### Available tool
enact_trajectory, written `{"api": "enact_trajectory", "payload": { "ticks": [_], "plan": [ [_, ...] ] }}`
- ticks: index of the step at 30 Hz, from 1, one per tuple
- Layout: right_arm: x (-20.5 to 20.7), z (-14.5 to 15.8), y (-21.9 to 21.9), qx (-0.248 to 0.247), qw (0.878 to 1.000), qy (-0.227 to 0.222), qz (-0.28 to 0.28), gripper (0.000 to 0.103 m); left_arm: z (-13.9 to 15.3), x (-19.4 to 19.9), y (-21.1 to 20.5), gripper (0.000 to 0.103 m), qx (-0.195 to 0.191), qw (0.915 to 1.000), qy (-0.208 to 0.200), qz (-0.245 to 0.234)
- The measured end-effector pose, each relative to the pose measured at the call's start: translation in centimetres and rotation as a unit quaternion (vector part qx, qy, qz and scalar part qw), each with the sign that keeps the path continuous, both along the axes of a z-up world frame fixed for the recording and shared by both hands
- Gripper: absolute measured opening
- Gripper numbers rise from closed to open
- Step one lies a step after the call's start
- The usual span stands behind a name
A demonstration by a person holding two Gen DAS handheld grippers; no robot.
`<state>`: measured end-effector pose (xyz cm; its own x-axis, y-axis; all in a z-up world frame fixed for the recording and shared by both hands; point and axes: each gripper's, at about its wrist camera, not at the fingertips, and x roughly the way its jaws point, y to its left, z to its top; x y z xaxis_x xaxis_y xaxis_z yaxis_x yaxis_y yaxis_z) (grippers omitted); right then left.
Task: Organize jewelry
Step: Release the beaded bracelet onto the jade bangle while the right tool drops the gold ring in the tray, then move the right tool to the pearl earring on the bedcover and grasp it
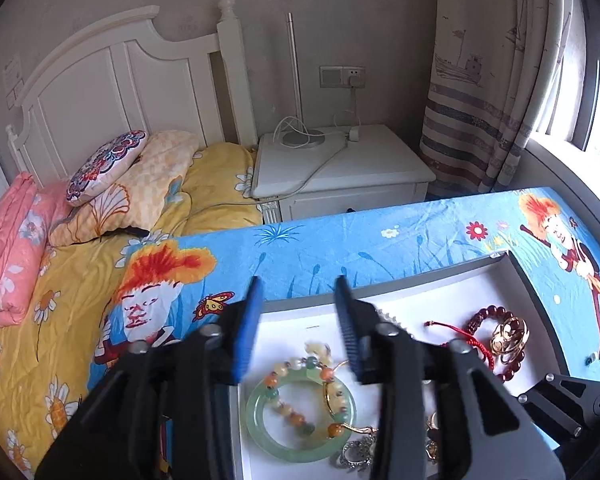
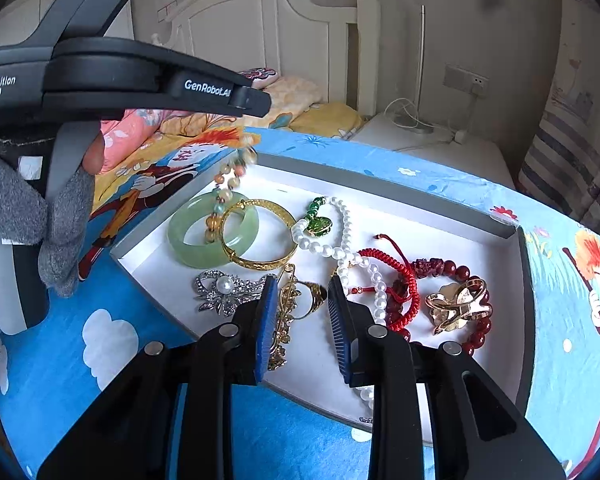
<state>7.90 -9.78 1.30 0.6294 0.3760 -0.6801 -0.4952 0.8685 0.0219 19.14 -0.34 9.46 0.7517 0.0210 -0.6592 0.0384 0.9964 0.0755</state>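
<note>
A shallow white tray (image 2: 440,216) on the blue cartoon cloth holds jewelry. In it lie a jade bangle (image 2: 188,248), a gold bangle (image 2: 260,260), a pearl necklace (image 2: 340,248), a red cord bracelet (image 2: 404,276), dark red beads (image 2: 456,270) and a gold flower brooch (image 2: 456,304). A multicolour bead bracelet (image 2: 224,192) trails from under the left gripper onto the jade bangle (image 1: 268,436). My left gripper (image 1: 298,320) is open above the tray's left end, and the beads (image 1: 292,412) show below it. My right gripper (image 2: 302,316) is open, low over a gold ring (image 2: 314,298) and gold brooch (image 2: 284,320).
A silver pearl brooch (image 2: 224,288) lies at the tray's near left. A bed with yellow bedding (image 1: 80,280) and a white nightstand (image 1: 340,168) with a lamp stand behind the table. A curtain (image 1: 492,80) hangs at the right.
</note>
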Motion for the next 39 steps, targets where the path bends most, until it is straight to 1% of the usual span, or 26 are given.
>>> {"api": "enact_trajectory", "payload": {
  "ticks": [1,2,4,6,8,9,12,15,16,18,22,26,28,31,34,36,39],
  "plan": [
    [-0.1,0.0,-0.1,0.003,1.0,0.0,0.0,0.044,0.1,-0.2,0.1,0.054,0.0,1.0,-0.006,0.004],
    [-0.3,0.1,-0.2,0.007,1.0,-0.001,-0.001,0.048,0.2,-0.4,0.3,0.054,-0.002,1.0,-0.007,0.005],
    [-0.6,0.3,-0.6,0.016,1.0,0.0,-0.001,0.048,0.3,-0.8,0.7,0.058,-0.008,0.9999,-0.006,0.008],
    [-1.0,0.5,-1.1,0.024,1.0,0.004,-0.003,0.05,0.5,-1.4,1.0,0.073,-0.007,0.9998,-0.014,0.014],
    [-1.5,0.8,-1.6,0.034,0.999,0.006,-0.005,0.059,0.8,-2.3,1.2,0.078,-0.006,0.9996,-0.023,0.016],
    [-1.9,1.0,-1.9,0.038,0.999,0.005,-0.005,0.061,0.8,-2.7,1.2,0.082,-0.006,0.9995,-0.025,0.016],
    [-2.9,1.9,-2.8,0.051,0.999,0.0,-0.003,0.064,1.2,-4.2,1.0,0.087,-0.007,0.9993,-0.034,0.014],
    [-4.6,2.6,-4.1,0.062,0.998,-0.006,0.001,0.072,1.5,-6.2,0.3,0.091,-0.006,0.999,-0.043,0.007],
    [-5.2,2.8,-4.6,0.067,0.998,-0.008,0.003,0.074,1.5,-7.0,0.0,0.092,-0.003,0.9989,-0.047,0.002],
    [-6.5,3.0,-6.0,0.074,0.997,-0.008,0.002,0.075,1.3,-8.9,-1.0,0.096,0.007,0.9984,-0.055,-0.009],
    [-9.4,2.9,-9.3,0.088,0.996,-0.011,-0.01,0.077,0.3,-12.0,-3.4,0.097,0.019,0.9979,-0.048,-0.038],
    [-11.4,2.1,-13.6,0.109,0.993,-0.005,-0.052,0.078,-1.4,-14.8,-6.0,0.097,-0.003,0.9971,-0.028,-0.071],
    [-12.3,1.8,-15.7,0.111,0.991,-0.005,-0.078,0.078,-2.2,-16.0,-7.4,0.097,-0.018,0.9958,-0.017,-0.089],
    [-13.1,1.3,-18.4,0.101,0.988,-0.003,-0.116,0.078,-3.7,-17.3,-10.1,0.097,-0.023,0.9928,-0.002,-0.117],
    [-13.3,1.0,-20.6,0.084,0.986,0.001,-0.147,0.078,-5.1,-18.3,-12.9,0.097,-0.016,0.9886,0.011,-0.149],
    [-13.1,0.8,-21.3,0.068,0.985,0.003,-0.157,0.078,-6.0,-18.7,-14.3,0.097,-0.005,0.9865,0.02,-0.162],
    [-12.2,0.5,-21.4,0.029,0.987,0.003,-0.156,0.078,-7.6,-18.7,-15.4,0.097,-0.002,0.984,0.041,-0.174]
  ]
}}
